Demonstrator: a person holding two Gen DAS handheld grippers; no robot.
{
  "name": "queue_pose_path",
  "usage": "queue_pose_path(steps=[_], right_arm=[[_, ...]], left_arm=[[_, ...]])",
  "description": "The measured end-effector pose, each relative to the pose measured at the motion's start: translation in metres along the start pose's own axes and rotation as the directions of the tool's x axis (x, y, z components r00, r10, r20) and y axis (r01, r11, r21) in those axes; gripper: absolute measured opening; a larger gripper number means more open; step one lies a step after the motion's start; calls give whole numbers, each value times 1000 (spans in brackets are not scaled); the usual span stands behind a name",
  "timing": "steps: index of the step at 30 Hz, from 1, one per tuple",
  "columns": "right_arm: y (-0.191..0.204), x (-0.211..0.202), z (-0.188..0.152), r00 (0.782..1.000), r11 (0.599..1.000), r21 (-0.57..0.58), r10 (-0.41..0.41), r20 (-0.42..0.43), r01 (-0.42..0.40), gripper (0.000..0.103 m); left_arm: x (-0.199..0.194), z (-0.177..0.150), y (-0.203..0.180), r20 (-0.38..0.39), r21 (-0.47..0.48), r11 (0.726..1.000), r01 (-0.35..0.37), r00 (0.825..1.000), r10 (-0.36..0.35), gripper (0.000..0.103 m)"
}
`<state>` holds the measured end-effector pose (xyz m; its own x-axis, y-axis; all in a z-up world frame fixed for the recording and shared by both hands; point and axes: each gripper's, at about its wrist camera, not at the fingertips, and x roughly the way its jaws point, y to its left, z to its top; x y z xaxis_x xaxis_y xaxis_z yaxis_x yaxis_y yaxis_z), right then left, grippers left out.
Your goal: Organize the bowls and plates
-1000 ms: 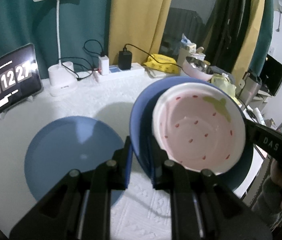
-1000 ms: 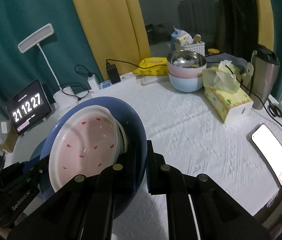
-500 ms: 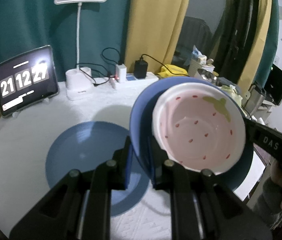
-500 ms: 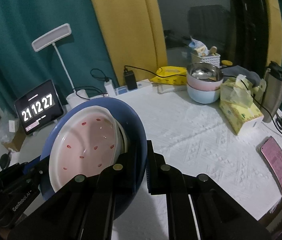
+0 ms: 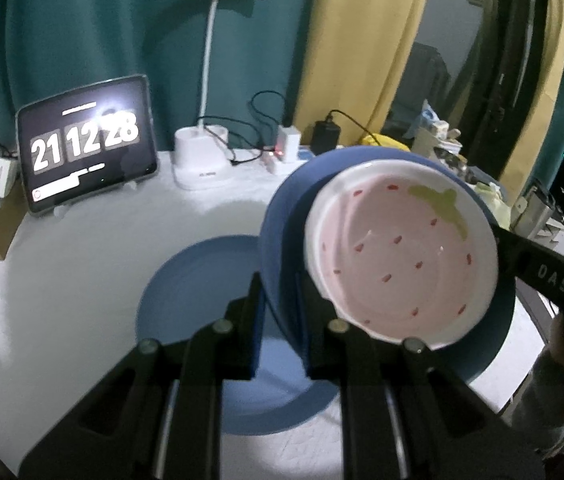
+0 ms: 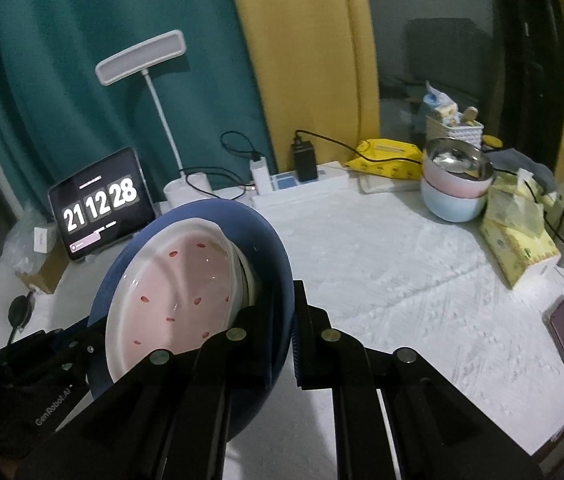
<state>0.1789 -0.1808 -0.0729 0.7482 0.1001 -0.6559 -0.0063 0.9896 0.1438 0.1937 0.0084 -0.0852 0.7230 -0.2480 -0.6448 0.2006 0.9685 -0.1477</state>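
The left gripper (image 5: pixel 279 330) and right gripper (image 6: pixel 282 338), both angled downward, have their black jaws clamped together from opposite sides.

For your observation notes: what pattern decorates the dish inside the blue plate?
Pink strawberry dish: red seed marks, green leaf; clearest in left wrist view.

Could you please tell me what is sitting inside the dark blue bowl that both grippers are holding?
A white dish with a pink strawberry pattern sits inside the dark blue bowl. A second white rim shows behind it in the right wrist view; anything beneath is covered.
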Motion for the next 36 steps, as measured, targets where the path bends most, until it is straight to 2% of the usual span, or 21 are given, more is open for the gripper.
queue_pose_path(steps=[19, 28, 36], right_arm=[[49, 53, 3, 995, 997, -52, 59, -80, -63, 10], [57, 80, -1, 986, 995, -34, 88, -139, -94, 10], [53, 88, -3, 983, 994, -21, 99, -157, -104, 10]], left_arm=[[19, -6, 58, -45, -73, 995, -62, 997, 59, 14], [28, -10, 70, -76, -85, 993, -88, 994, 81, 14], [27, -8, 69, -59, -76, 993, -93, 994, 89, 14]])
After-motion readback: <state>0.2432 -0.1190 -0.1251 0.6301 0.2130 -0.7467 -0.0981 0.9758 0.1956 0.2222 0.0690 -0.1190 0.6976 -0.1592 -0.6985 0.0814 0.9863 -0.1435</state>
